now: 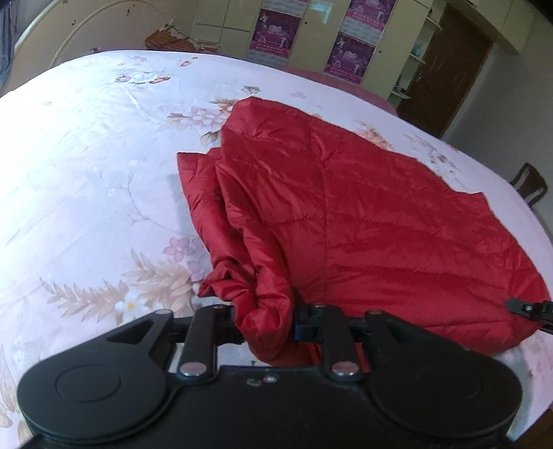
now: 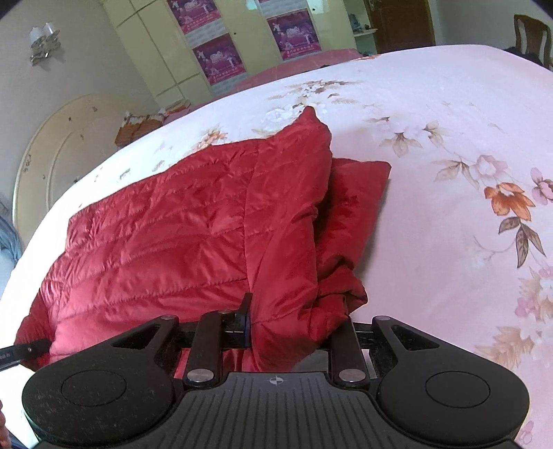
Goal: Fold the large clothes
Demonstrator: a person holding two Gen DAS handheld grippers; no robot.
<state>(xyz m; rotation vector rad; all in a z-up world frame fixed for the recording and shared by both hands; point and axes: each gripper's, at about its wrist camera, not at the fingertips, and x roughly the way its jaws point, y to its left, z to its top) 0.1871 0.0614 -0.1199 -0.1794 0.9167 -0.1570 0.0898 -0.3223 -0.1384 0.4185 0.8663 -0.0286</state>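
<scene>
A large red quilted jacket [image 1: 363,214] lies spread on the bed, its near edge lifted. My left gripper [image 1: 266,321] is shut on a bunched corner of the jacket at its left near edge. My right gripper [image 2: 293,324] is shut on the jacket [image 2: 193,224] at its right near corner; a folded sleeve lies under that side. The right gripper's tip shows at the right edge of the left wrist view [image 1: 528,307]. The left gripper's tip shows at the left edge of the right wrist view [image 2: 27,349].
The bed has a pale pink floral sheet [image 1: 86,165] that stretches wide around the jacket. A cream headboard [image 2: 52,155] stands at one end. Cupboards with purple posters [image 1: 276,31], a brown door [image 1: 446,69] and a chair [image 1: 528,183] lie beyond the bed.
</scene>
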